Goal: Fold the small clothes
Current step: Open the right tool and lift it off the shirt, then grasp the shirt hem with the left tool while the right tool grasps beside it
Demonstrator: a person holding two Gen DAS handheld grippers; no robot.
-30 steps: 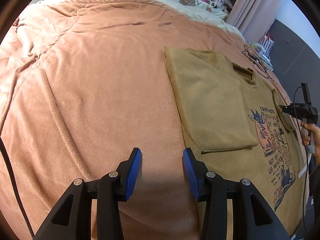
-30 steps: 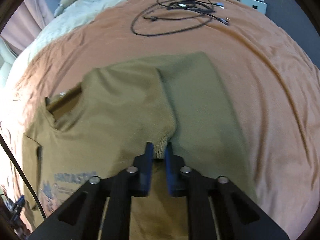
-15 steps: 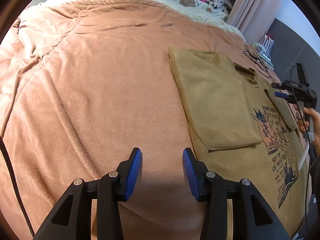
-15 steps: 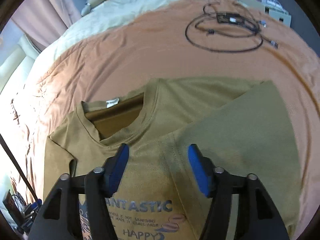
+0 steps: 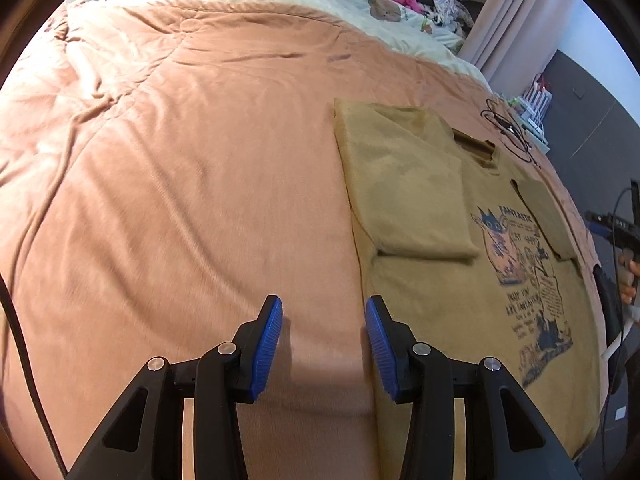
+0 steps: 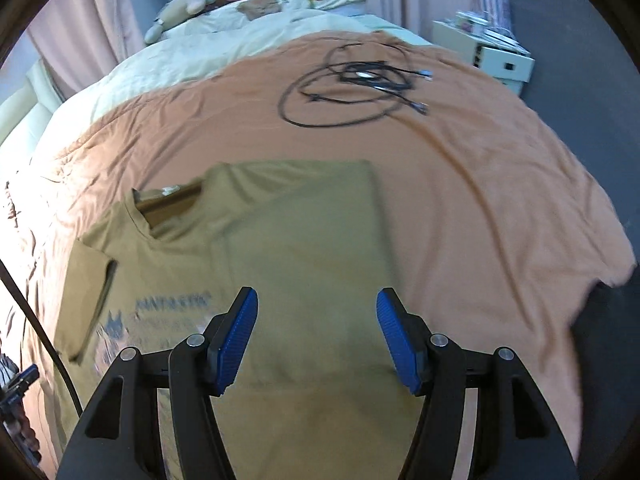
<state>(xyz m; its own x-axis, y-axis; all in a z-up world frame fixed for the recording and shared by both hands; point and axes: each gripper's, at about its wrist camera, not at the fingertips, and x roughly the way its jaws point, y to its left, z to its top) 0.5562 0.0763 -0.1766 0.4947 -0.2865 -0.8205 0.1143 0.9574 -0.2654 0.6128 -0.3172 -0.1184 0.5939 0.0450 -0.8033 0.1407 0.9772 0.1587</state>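
The left gripper has its jaws spread apart and grasps nothing; it hangs over the blanket, with the T-shirt just beside its right finger. The right gripper likewise has its jaws wide and released, poised above the shirt's folded-in side panel. The shirt lies flat on the blanket, print side up, both sides folded inward, one sleeve doubled over the chest. Beyond it, a tangle of black cables rests on the blanket. Pillows and soft toys sit at the head of the bed, with pink curtains and a white drawer unit beside it.
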